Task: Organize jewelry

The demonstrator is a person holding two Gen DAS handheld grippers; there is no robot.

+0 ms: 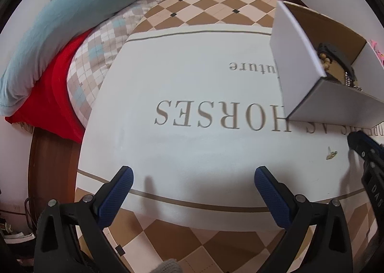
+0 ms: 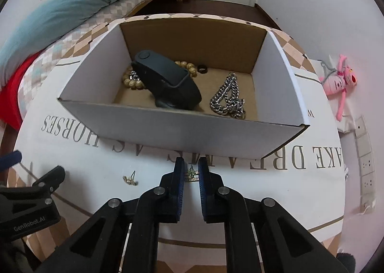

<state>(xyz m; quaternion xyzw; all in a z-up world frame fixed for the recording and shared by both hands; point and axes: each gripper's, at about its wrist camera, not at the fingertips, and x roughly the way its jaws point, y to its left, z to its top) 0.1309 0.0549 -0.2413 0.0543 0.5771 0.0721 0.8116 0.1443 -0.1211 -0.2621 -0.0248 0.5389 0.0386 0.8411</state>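
Observation:
An open white cardboard box (image 2: 168,126) stands on the table; it also shows in the left wrist view (image 1: 297,62). Inside lie a black wristband (image 2: 168,81), a wooden bead bracelet (image 2: 134,82), a dark ring (image 2: 202,68) and a silver chain (image 2: 228,99). My right gripper (image 2: 191,169) is nearly closed around a small gold earring (image 2: 192,175) on the cloth, just in front of the box. A second gold earring (image 2: 130,179) lies to its left, also seen in the left wrist view (image 1: 331,154). My left gripper (image 1: 193,177) is open and empty above the cloth.
The round table carries a white cloth with grey lettering (image 1: 216,114) over a checked cover. A bed with a teal duvet (image 1: 60,21) and a red cloth (image 1: 48,95) lies to the left. A pink plush toy (image 2: 340,81) and a wall socket strip (image 2: 366,165) are to the right.

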